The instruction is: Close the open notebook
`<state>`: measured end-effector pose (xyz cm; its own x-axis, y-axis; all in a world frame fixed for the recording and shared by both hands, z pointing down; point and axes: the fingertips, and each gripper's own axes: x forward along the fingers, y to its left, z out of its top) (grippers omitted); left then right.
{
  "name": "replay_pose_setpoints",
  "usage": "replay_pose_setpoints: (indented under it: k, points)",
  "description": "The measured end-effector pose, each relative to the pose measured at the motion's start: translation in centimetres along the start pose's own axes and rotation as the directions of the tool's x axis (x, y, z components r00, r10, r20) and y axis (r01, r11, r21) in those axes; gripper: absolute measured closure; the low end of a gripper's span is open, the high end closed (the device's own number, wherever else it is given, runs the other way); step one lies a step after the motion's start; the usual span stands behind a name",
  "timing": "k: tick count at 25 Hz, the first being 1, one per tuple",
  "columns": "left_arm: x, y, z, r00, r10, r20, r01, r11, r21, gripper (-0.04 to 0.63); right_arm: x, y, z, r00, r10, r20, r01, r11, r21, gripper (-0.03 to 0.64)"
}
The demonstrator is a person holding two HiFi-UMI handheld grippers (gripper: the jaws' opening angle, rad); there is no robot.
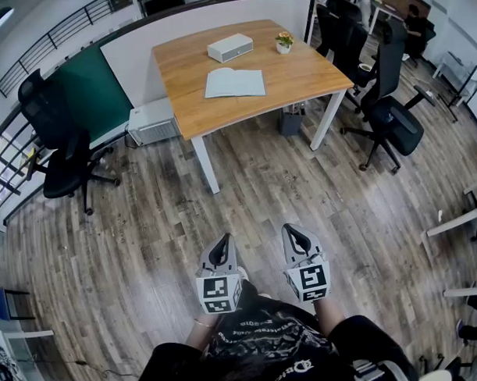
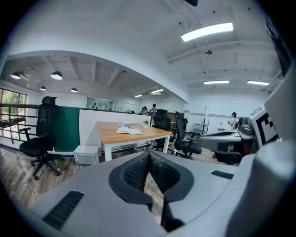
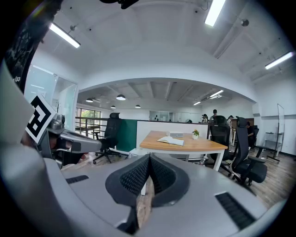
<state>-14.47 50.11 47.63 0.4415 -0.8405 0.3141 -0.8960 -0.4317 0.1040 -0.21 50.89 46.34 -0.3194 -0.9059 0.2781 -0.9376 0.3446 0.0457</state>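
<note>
An open notebook [image 1: 235,83] with pale pages lies flat near the middle of a wooden table [image 1: 189,109], far ahead of me. It shows small in the left gripper view [image 2: 128,131] and in the right gripper view [image 3: 170,140]. My left gripper [image 1: 221,243] and right gripper [image 1: 295,232] hang side by side close to my body over the wood floor, well short of the table. Both are shut, with their pads touching and nothing between them.
A white box [image 1: 230,47] and a small potted plant [image 1: 284,42] stand behind the notebook. A black office chair [image 1: 59,141] is on the left, more chairs [image 1: 392,110] on the right. A white unit [image 1: 152,121] sits on the floor beside the table leg.
</note>
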Motion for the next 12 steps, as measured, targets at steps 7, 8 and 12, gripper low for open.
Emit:
replay_pose_setpoints:
  k: [7, 8, 12]
  points:
    - [0.6, 0.4, 0.0, 1.0, -0.007, -0.003, 0.007, 1.0, -0.018, 0.574, 0.9, 0.4, -0.5, 1.0, 0.012, -0.016, -0.012, 1.0, -0.003, 0.611]
    - [0.7, 0.4, -0.1, 1.0, -0.009, -0.005, 0.009, 1.0, -0.021, 0.574, 1.0, 0.3, -0.7, 1.0, 0.012, -0.022, -0.013, 1.0, -0.008, 0.611]
    - [1.3, 0.7, -0.3, 1.0, -0.025, -0.001, 0.025, 0.999, -0.043, 0.572, 1.6, 0.0, -1.1, 1.0, 0.016, -0.022, -0.016, 1.0, 0.001, 0.609]
